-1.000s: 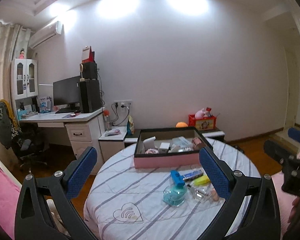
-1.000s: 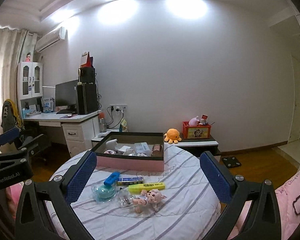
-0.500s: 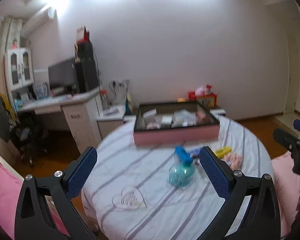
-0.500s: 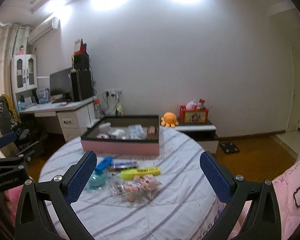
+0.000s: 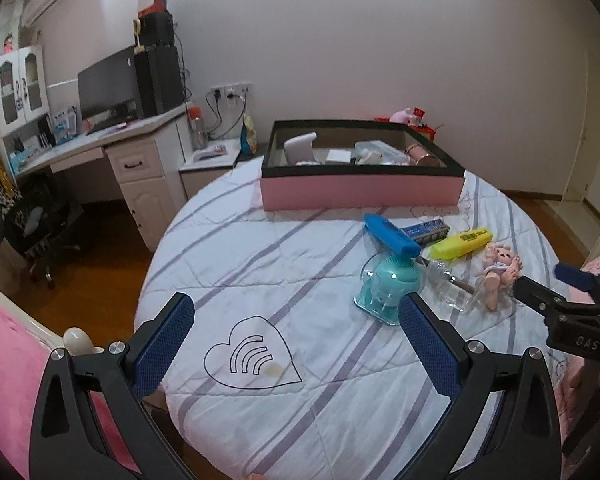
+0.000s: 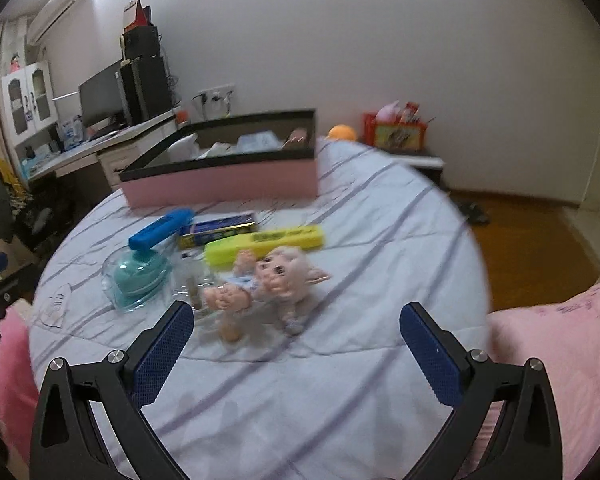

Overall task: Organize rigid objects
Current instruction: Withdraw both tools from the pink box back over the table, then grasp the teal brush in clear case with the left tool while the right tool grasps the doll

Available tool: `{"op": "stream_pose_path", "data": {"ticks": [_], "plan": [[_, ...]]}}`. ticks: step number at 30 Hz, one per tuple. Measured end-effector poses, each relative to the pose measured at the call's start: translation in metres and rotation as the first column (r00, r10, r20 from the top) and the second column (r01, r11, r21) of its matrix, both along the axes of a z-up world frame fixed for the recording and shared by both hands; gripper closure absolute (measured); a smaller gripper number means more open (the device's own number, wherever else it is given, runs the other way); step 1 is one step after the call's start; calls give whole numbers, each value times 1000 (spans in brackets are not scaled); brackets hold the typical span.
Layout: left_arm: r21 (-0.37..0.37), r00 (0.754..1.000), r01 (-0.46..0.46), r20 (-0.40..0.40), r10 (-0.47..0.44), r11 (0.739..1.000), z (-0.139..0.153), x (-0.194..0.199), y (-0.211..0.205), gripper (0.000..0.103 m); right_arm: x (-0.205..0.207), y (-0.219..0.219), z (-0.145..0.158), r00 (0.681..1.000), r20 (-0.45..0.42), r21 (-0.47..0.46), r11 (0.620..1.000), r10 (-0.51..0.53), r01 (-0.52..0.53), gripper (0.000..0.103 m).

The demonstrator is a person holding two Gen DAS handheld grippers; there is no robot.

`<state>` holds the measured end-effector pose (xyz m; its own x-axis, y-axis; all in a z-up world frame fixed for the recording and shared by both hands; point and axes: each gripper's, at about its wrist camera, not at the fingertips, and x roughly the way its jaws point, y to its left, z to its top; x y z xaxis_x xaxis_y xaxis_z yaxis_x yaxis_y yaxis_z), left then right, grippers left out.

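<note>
A: What differs from a second ago?

B: Both grippers sit lower and nearer the round bed (image 5: pixel 260 264). The ceiling lights have left the left view, and the pink box (image 5: pixel 360 192) and the loose things fill more of each view.

A: And the jaws?

B: The left gripper (image 5: pixel 296 344) is spread wide and grasps nothing; the teal bottle (image 5: pixel 388 284) with its blue cap stands just past its right finger (image 5: pixel 428 344). The right gripper (image 6: pixel 296 352) is likewise released and bare.

A: Where is the doll?

B: The doll (image 6: pixel 260 284) lies on the cover ahead of the right gripper's gap, nearer the left finger (image 6: pixel 162 352), apart from both as far as the blur lets one judge. Behind it lie the yellow marker (image 6: pixel 268 242) and a small blue carton (image 6: pixel 220 230); the box stands farther back, already holding several things.
</note>
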<state>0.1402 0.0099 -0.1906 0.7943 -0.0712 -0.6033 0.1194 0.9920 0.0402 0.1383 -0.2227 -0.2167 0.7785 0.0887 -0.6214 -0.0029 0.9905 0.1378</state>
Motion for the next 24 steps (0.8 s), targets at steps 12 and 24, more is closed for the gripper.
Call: {"op": "stream_pose_path", "data": {"ticks": [12, 24], "plan": [[38, 998, 37, -59, -35, 999, -13, 15, -13, 0, 41, -8, -17, 997, -75, 120, 992, -21, 30, 4], [2, 984, 125, -130, -124, 992, -31, 34, -43, 0, 17, -20, -1, 997, -83, -17, 1000, -12, 11, 15]]}}
